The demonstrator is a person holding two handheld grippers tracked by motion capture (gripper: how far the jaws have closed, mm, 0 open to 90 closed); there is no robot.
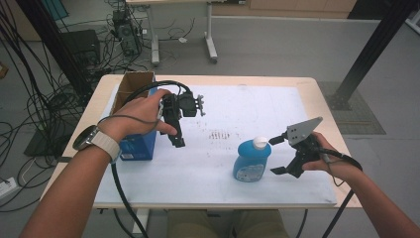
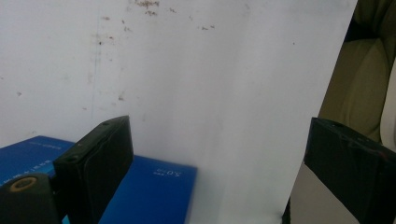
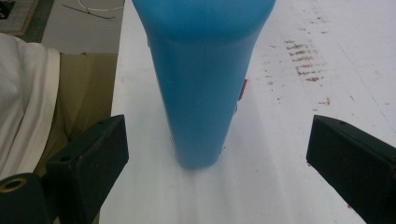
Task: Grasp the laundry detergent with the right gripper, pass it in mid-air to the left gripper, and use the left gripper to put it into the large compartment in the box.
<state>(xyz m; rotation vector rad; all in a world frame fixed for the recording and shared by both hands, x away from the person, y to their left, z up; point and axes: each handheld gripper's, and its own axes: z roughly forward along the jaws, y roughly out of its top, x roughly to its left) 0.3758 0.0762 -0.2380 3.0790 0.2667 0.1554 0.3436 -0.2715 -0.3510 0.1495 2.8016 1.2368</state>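
The blue bottle (image 1: 251,160) stands upright on the white-covered table (image 1: 297,191), right tongs (image 1: 277,154) spread wide and empty just beside it, so I'd slide them squarely around its body before clenching, while the left tongs (image 1: 177,135) hang released, empty.

Left forearm comes in from 7 o'clock, watch on the wrist, hand (image 1: 141,115) wrapped over the left gripper (image 1: 177,141). Gripper points down toward 6 o'clock, cable looping back along the arm. Jaws spread wide, nothing between them in the left gripper view.

Right forearm enters from 4 o'clock, hand (image 1: 324,153) gripping the right gripper (image 1: 277,155) from behind, grey three-cornered plate on top. It points toward 9 o'clock, held roughly level just over the surface. Jaws wide apart, one at 11, one at 7, pads pressing on nothing.
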